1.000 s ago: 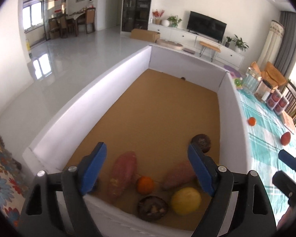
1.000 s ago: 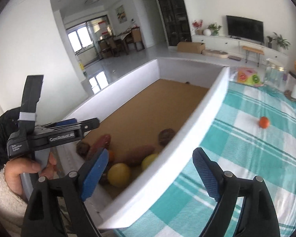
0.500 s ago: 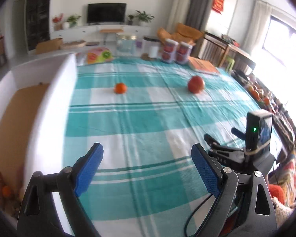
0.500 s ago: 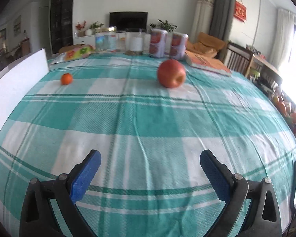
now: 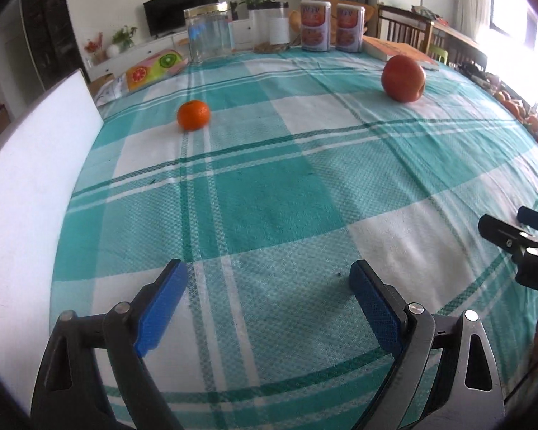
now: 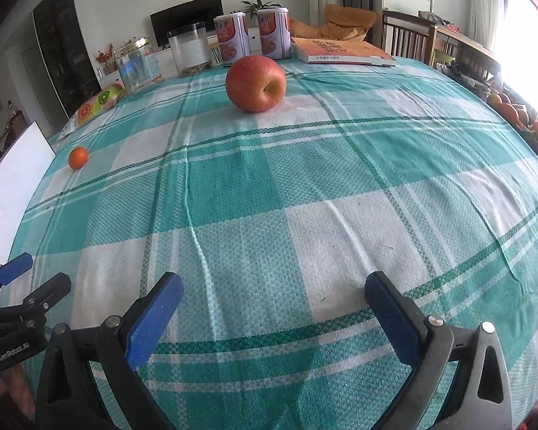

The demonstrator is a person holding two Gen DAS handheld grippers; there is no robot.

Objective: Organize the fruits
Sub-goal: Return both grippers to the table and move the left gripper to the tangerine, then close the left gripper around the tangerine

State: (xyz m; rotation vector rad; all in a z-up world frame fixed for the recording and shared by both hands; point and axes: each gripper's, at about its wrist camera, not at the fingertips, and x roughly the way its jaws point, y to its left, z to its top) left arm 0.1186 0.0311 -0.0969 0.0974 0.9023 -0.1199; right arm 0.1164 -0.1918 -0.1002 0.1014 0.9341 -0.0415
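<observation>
Both grippers' jaws have just opened wide, holding nothing.

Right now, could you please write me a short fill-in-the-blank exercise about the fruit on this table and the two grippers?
1. The small orange lies nearer the white ____ than the apple does.
2. The jaws of the left gripper and the right gripper both hold ____.
3. The fruit rests on a green and white checked ____.
4. Behind the apple stand two ____ with printed labels.

Missing words: wall; nothing; tablecloth; tins
</observation>
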